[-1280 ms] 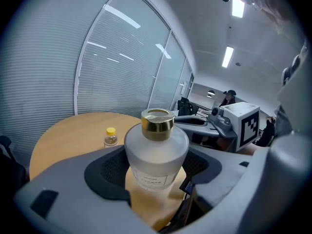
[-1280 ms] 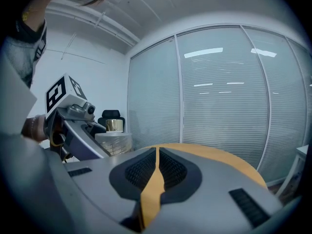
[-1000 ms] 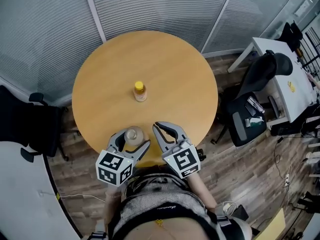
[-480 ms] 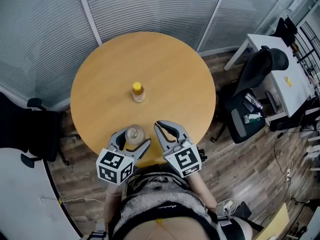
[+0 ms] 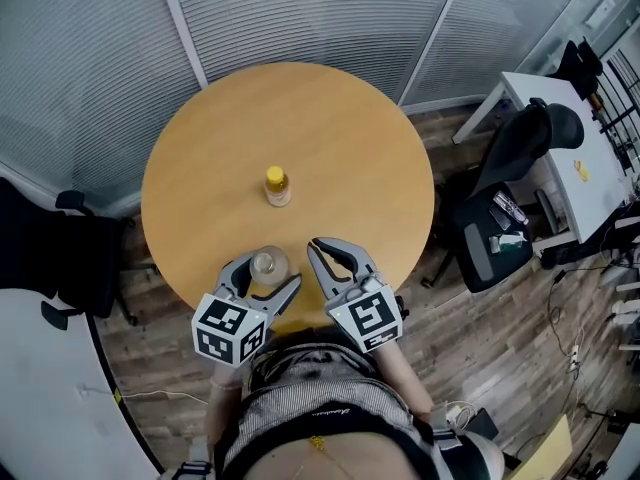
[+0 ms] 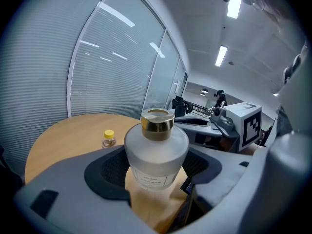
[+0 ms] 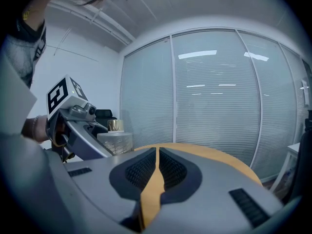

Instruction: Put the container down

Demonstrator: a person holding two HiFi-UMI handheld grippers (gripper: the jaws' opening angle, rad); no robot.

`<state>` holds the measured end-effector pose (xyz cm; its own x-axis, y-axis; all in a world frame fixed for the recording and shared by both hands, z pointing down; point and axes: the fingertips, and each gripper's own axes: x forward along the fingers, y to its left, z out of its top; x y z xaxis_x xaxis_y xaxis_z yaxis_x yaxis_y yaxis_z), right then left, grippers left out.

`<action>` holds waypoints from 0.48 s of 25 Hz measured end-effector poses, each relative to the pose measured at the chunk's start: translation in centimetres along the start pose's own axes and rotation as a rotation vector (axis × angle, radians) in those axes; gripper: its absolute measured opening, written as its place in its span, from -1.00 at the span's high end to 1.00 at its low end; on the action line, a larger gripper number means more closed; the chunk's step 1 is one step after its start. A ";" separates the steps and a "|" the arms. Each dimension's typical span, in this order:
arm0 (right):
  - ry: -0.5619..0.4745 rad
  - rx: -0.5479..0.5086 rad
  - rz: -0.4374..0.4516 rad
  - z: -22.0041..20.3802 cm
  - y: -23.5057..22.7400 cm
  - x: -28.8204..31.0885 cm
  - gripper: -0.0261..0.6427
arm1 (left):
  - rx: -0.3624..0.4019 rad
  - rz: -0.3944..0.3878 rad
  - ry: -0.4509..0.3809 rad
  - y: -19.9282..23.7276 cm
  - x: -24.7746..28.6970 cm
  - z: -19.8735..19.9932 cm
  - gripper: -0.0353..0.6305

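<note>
A frosted glass container [image 5: 266, 265] with a gold cap stands upright between the jaws of my left gripper [image 5: 267, 272], at the near edge of the round wooden table [image 5: 340, 138]. In the left gripper view both pads press the container [image 6: 156, 152] at its sides, so my left gripper [image 6: 156, 167] is shut on it. Whether its base touches the table is hidden. Just to the right, my right gripper [image 5: 324, 251] is shut with nothing in it. In the right gripper view its jaws [image 7: 156, 152] meet at a thin slit, and the container [image 7: 115, 139] shows at the left.
A small bottle with a yellow cap [image 5: 277, 185] stands near the table's middle, also seen in the left gripper view [image 6: 108, 139]. Black office chairs [image 5: 510, 198] and a white desk [image 5: 575, 158] stand to the right. Blinds on glass walls are behind the table.
</note>
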<state>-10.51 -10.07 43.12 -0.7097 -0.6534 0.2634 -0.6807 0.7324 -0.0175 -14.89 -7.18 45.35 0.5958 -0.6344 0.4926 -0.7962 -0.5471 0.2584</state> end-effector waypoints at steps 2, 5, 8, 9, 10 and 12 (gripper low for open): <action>-0.001 0.001 -0.001 0.1 -0.3 0.1 0.83 | -0.008 -0.002 -0.010 0.0 0.2 0.3 -0.12; -0.002 -0.001 0.002 0.2 -0.5 0.3 0.83 | -0.009 -0.006 -0.019 0.1 0.4 0.7 -0.12; 0.001 -0.006 0.003 0.2 -0.6 0.5 0.83 | 0.006 -0.004 -0.009 0.2 0.5 0.7 -0.12; 0.002 -0.007 0.003 0.2 -0.7 0.6 0.83 | 0.008 -0.004 -0.007 0.2 0.5 0.7 -0.12; 0.003 -0.006 0.003 0.2 -0.7 0.7 0.83 | 0.008 -0.004 -0.005 0.3 0.5 0.7 -0.12; 0.004 -0.005 0.007 0.2 -0.7 0.9 0.83 | 0.009 -0.002 -0.003 0.4 0.5 0.7 -0.12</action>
<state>-10.72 -11.18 43.16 -0.7135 -0.6479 0.2666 -0.6751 0.7376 -0.0144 -14.83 -8.09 45.11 0.5978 -0.6349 0.4894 -0.7940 -0.5531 0.2523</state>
